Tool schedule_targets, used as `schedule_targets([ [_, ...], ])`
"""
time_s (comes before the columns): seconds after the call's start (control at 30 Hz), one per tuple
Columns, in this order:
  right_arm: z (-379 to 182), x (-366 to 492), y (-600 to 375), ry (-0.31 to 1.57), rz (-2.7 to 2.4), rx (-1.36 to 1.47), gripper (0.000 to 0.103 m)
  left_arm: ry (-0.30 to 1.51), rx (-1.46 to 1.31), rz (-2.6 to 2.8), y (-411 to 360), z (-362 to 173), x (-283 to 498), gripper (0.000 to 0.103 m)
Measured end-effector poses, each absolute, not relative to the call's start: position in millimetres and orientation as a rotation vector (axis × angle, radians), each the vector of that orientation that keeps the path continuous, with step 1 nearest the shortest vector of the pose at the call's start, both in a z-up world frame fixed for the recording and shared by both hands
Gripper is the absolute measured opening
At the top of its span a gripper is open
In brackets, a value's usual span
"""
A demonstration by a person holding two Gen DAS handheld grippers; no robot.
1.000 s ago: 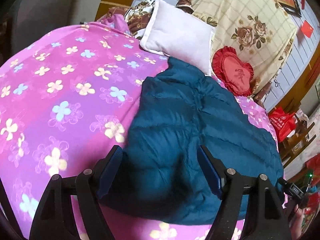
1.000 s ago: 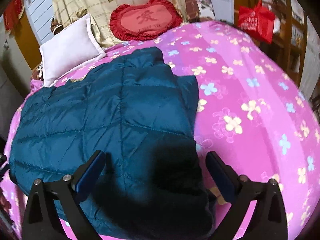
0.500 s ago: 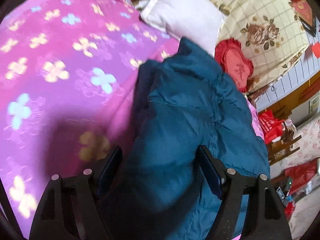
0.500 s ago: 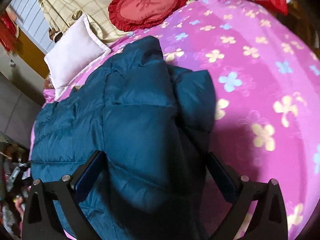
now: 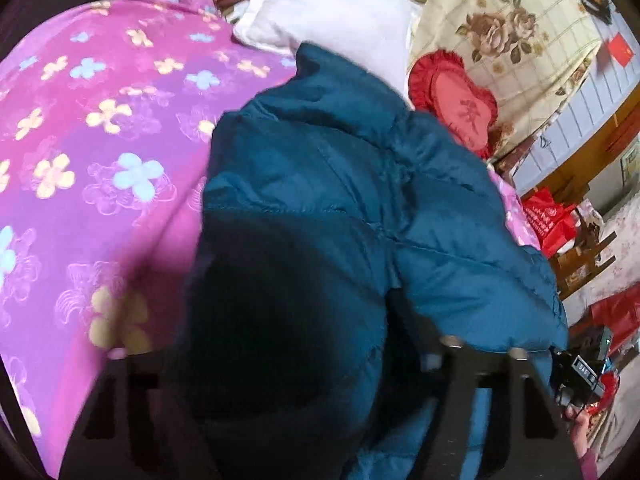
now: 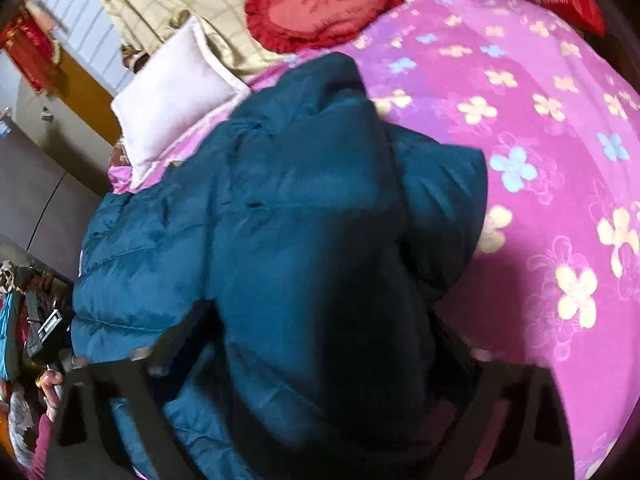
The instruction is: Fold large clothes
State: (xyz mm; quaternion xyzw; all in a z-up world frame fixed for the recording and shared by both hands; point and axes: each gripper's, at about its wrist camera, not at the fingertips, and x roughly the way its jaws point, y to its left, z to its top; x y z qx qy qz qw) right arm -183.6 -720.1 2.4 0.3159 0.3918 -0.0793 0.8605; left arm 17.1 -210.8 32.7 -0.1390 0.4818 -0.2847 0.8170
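A large teal quilted down jacket (image 5: pixel 340 184) lies on a bed with a magenta flowered cover (image 5: pixel 92 152). In the left wrist view its near part bulges up between and over my left gripper (image 5: pixel 288 360), hiding the fingertips; only the dark finger bases show. In the right wrist view the jacket (image 6: pixel 304 216) likewise rises in a bunched fold over my right gripper (image 6: pixel 312 364), whose fingertips are buried in the cloth. Whether either pair of jaws is closed on the fabric is hidden.
A white pillow (image 5: pixel 332 12), a red heart-shaped cushion (image 5: pixel 460 104) and a cream floral quilt (image 5: pixel 520 32) lie at the head of the bed. Red bags (image 5: pixel 548 216) and wooden furniture stand beyond the bed's right side. The flowered cover (image 6: pixel 552 128) stretches right of the jacket.
Both grippers have moved down and into the jacket's near edge. The jacket, flat before, now bunches up over the fingers and its sides have lifted off the bed.
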Motion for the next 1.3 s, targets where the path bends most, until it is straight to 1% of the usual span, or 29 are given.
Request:
schedule_targets([
  [0.03, 5, -185, -717, 0.814, -0.166, 0.657, 0.073, 1.015, -0.3, -0.607, -210, 36, 15, 0.024],
  [0.07, 10, -186, -712, 0.81, -0.167, 0.645, 0.063, 1.002, -0.304, -0.606, -207, 41, 10, 0.015],
  [0.1, 15, -188, -708, 0.806, -0.166, 0.632, 0.054, 0.996, -0.303, -0.605, -203, 48, 4, 0.01],
  [0.13, 20, -191, -706, 0.801, -0.16, 0.625, 0.049, 0.99, -0.296, -0.607, -200, 53, -1, 0.008],
  [0.17, 27, -195, -703, 0.792, -0.148, 0.623, 0.042, 0.982, -0.285, -0.61, -196, 61, -9, 0.007],
  [0.2, 35, -199, -701, 0.78, -0.132, 0.625, 0.037, 0.981, -0.279, -0.612, -191, 66, -15, 0.005],
  [0.3, 55, -216, -690, 0.754, -0.095, 0.62, 0.033, 0.991, -0.277, -0.638, -177, 84, -38, 0.004],
  [0.47, 91, -276, -655, 0.73, -0.008, 0.623, 0.033, 1.013, -0.245, -0.704, -134, 116, -104, 0.004],
  [0.57, 97, -318, -634, 0.749, 0.026, 0.615, 0.033, 1.047, -0.232, -0.68, -112, 120, -135, 0.005],
  [0.63, 91, -339, -626, 0.776, 0.037, 0.656, 0.034, 1.068, -0.23, -0.638, -107, 113, -145, 0.009],
  [0.73, 70, -355, -621, 0.802, -0.008, 0.704, 0.043, 1.114, -0.179, -0.522, -111, 79, -146, 0.019],
  [0.77, 58, -354, -621, 0.824, -0.057, 0.719, 0.049, 1.112, -0.161, -0.495, -111, 71, -147, 0.031],
  [0.8, 47, -352, -620, 0.846, -0.101, 0.723, 0.059, 1.099, -0.151, -0.449, -115, 59, -145, 0.044],
  [0.83, 34, -347, -619, 0.867, -0.156, 0.718, 0.065, 1.083, -0.157, -0.424, -115, 53, -144, 0.048],
  [0.87, 24, -343, -618, 0.869, -0.197, 0.704, 0.078, 1.07, -0.171, -0.41, -111, 50, -145, 0.052],
  [0.9, 20, -339, -614, 0.862, -0.226, 0.673, 0.083, 1.063, -0.194, -0.379, -109, 50, -147, 0.053],
  [1.0, 27, -337, -600, 0.856, -0.296, 0.538, 0.083, 1.043, -0.148, -0.342, -106, 60, -159, 0.053],
  [1.13, 55, -358, -586, 0.864, -0.344, 0.409, 0.083, 0.935, -0.058, -0.296, -98, 89, -186, 0.052],
  [1.23, 84, -380, -575, 0.797, -0.358, 0.378, 0.083, 0.83, -0.055, -0.241, -92, 112, -206, 0.052],
  [1.3, 97, -385, -563, 0.758, -0.33, 0.391, 0.086, 0.784, -0.07, -0.247, -95, 124, -223, 0.052],
])
